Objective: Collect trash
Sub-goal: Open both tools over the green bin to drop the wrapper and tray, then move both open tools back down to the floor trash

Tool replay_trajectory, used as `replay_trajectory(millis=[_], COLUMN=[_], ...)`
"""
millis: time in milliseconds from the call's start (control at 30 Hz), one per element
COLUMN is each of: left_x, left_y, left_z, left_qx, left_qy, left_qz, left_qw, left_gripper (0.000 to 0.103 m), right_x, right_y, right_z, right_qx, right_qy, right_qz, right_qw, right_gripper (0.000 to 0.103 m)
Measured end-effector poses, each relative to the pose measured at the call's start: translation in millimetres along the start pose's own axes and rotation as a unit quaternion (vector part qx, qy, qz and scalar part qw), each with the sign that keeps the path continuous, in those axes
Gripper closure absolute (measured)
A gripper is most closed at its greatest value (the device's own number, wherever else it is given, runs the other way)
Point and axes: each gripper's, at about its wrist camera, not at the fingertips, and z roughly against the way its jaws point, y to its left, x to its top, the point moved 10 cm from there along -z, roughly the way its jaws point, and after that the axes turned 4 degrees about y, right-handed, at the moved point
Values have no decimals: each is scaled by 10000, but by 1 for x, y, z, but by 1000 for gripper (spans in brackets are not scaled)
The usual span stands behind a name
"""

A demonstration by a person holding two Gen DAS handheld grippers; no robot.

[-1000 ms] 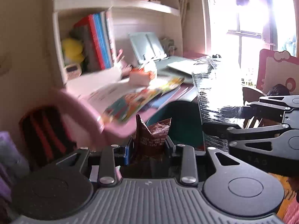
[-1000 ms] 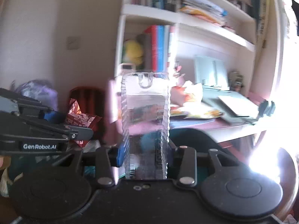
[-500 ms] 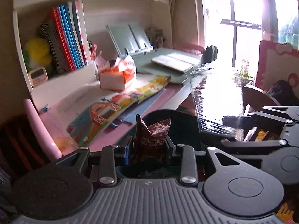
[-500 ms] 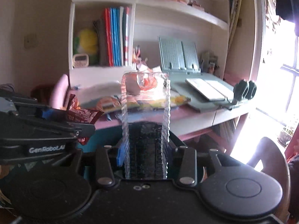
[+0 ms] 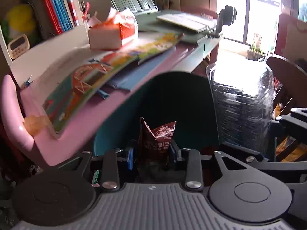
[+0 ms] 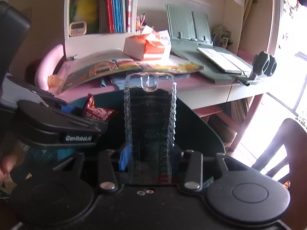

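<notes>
Both grippers loaded, held in front of a cluttered pink desk by a bright window.

The left gripper (image 5: 153, 151) is clenched on a brown snack wrapper (image 5: 156, 138); the right gripper (image 6: 149, 159) grasps a clear plastic tray (image 6: 149, 126) — both held over a dark teal bin (image 5: 172, 99) just below the pink desk (image 6: 191, 82). On the desk lie a picture book (image 5: 107, 72), an orange tissue pack (image 6: 147, 46) and a grey book stand (image 6: 188, 25) — shelves of books (image 6: 115, 5) behind.

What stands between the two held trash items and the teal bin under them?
Nothing visible does. The brown snack wrapper and the clear plastic tray hang directly over the teal bin, whose dark opening shows behind both.
</notes>
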Motion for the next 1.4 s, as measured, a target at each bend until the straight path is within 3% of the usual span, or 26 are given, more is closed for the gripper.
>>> replay_trajectory(millis=[167,267,333,467,600,967,1267,1333,1400], left_x=[-4,-7,-8,-10,-11,-26,-70,-82,-98], left_y=[-6,-9,-10,-9,-6,9,37,45,55], left_z=[-9,-10,-9,-2,12,83,148,161,175], left_qx=[-59,-40,30,-53,-7,-100,-112,-77,6], left_qy=[208,216,170,122,0,-311,-511,-542,-547], left_qz=[-71,-102,-110,-24,5,123,303,354,422], left_qw=[9997,9997,9998,9999,10000,9994,9982,9979,9976], left_gripper=[66,53,38,37,28,28,28,20,20], right_x=[-8,-10,-11,-13,-13,-9,-16,-19,-21], right_y=[3,4,3,3,5,26,72,87,105], right_z=[-6,-5,-4,2,10,68,119,129,138], right_qx=[74,64,32,36,76,130,404,508,638], right_qy=[160,183,215,175,136,-197,-378,-406,-433], right_qz=[115,147,127,131,69,132,384,477,545], right_qw=[9998,9997,9997,9998,9999,9996,9977,9967,9955], right_gripper=[57,55,52,49,46,43,42,42,42])
